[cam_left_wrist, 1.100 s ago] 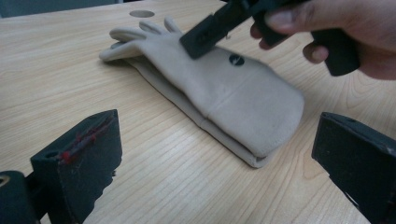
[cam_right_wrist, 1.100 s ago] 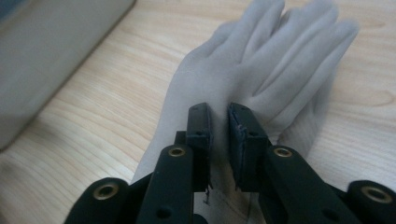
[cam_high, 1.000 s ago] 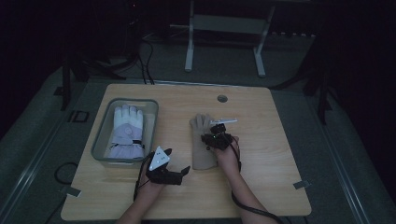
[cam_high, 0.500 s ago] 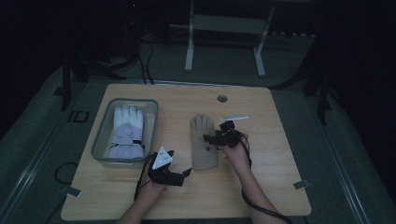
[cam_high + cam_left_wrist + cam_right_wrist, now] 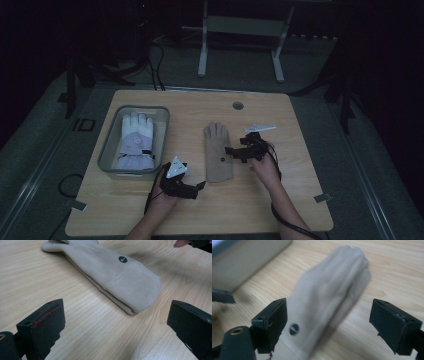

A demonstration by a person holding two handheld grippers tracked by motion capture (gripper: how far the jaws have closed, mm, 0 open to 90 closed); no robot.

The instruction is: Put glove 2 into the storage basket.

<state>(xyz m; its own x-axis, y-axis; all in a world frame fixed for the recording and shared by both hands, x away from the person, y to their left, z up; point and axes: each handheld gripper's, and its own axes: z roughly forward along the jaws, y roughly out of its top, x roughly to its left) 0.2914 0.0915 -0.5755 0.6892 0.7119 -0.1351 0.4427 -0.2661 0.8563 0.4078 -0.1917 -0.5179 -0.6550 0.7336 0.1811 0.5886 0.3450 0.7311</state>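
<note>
The tan glove [image 5: 218, 152] is laid flat mid-worktop [image 5: 300, 200], right of the tray [image 5: 107, 157]. The right tool [image 5: 231, 151], just opened, is held beside its right edge, jaws apart and empty. The left tool [image 5: 200, 186], jaws apart, is held near the cuff, with bare worktop around.

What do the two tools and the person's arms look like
Both tools are black with blocky jaws. The left tool carries a grey three-cornered plate and shows red marks on one jaw; the right tool trails a black cable along the forearm. No sleeves show.

The wooden desk [image 5: 300, 200] carries a beige glove [image 5: 218, 152] mid-desk and a grey tray [image 5: 108, 155] by its left edge.
</note>
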